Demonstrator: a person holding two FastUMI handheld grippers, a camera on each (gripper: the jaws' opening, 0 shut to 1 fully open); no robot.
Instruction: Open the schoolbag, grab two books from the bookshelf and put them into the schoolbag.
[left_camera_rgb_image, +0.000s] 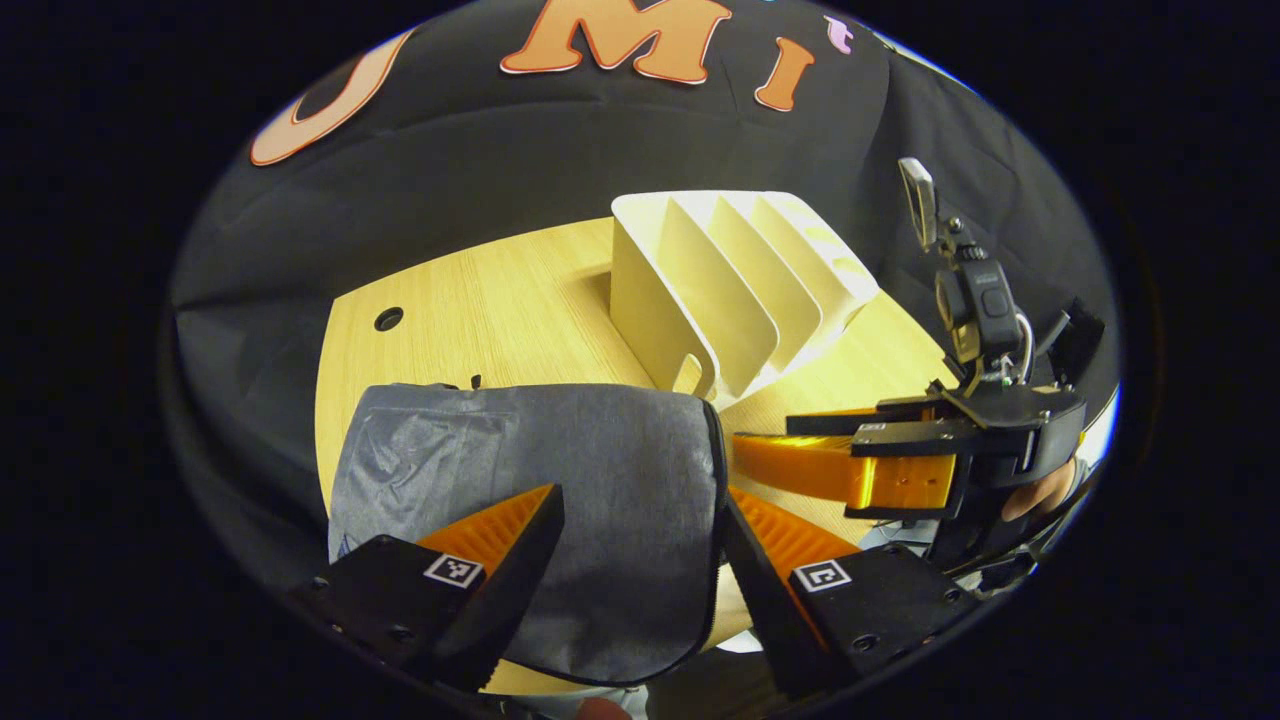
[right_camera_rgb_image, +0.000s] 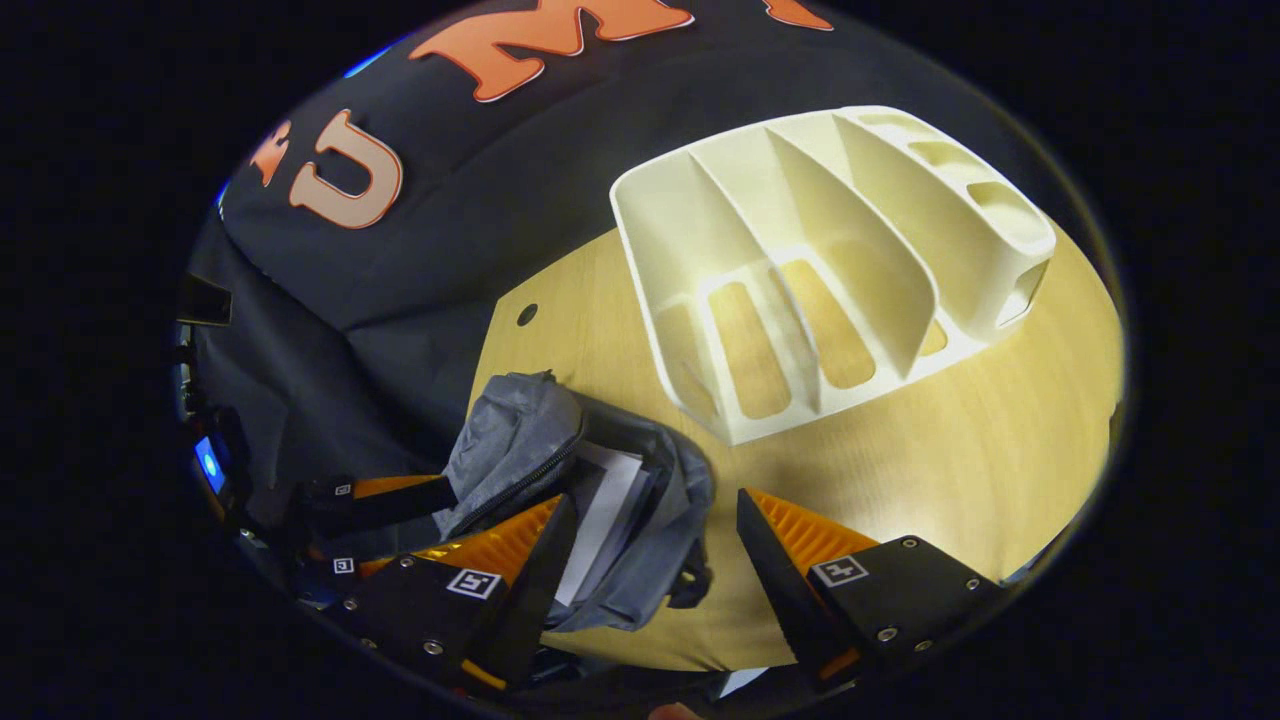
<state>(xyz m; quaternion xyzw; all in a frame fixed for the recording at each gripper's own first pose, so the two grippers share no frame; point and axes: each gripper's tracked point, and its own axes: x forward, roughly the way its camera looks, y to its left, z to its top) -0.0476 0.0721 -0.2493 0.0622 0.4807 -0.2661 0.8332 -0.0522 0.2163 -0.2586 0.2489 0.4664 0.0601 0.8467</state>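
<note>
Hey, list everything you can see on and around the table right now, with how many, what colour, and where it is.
schoolbag: one, grey, at the table's near edge, unzipped
books: white pages showing inside the open bag; count cannot be told
bookshelf: one, cream, on the table behind the bag, its slots bare
table: one, light wood, with a round hole near its far edge
booth wall: black cloth behind the table
hand: one, holding the right gripper, partly hidden
left gripper: one, orange and black, jaws apart over the bag
right gripper: one, orange and black, jaws apart above the bag's opening
</note>
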